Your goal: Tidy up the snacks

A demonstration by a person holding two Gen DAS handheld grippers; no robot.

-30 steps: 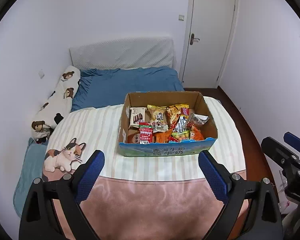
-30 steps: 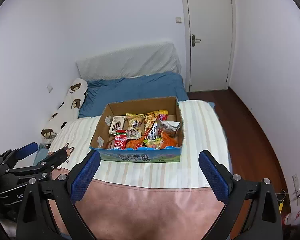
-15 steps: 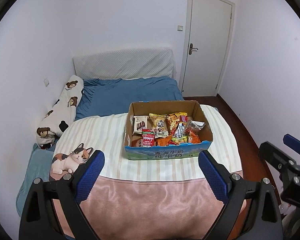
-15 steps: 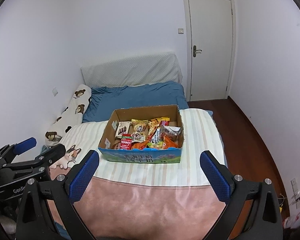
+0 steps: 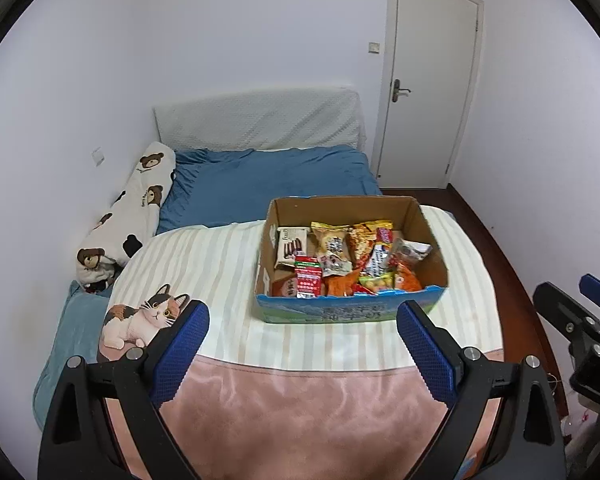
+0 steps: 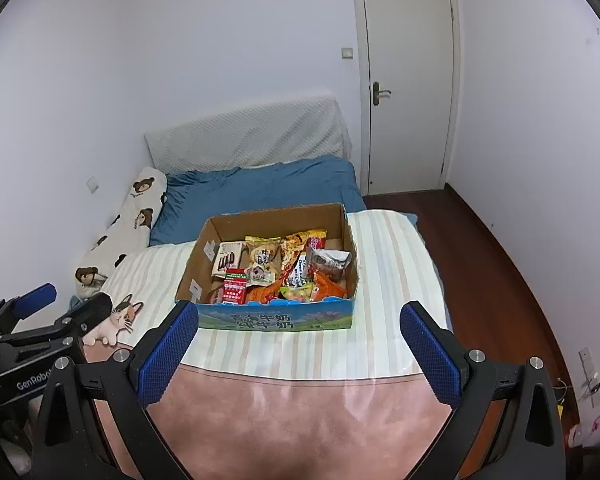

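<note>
A cardboard box point(image 5: 352, 292) sits on the striped blanket point(image 5: 204, 264) in the middle of the bed, its open top showing a jumble of snack packets point(image 5: 340, 256): a pale chocolate-biscuit pack point(image 5: 292, 244) against the box's left wall, a red carton point(image 5: 308, 280) just in front of that near the box's printed blue front, a yellow packet point(image 5: 330, 246) toward the middle, and orange and clear wrappers crowding the box's right side. Both grippers hang short of the box, over the pink cover point(image 5: 300, 408) that lies in front of it. The left gripper point(image 5: 302, 338) has its blue-padded jaws spread wide with nothing between them, and the right gripper point(image 6: 298, 338) is spread just as wide and equally empty. Well to the left of the box, a cat-shaped cushion point(image 5: 144, 316) rests on the blanket's edge, and a bear-print bolster point(image 5: 128, 216) runs along the wall. Behind the box lies a blue sheet point(image 5: 268, 184), then a covered headboard point(image 5: 260, 124); a white door point(image 5: 428, 80) stands closed beyond the box's far right corner.
</note>
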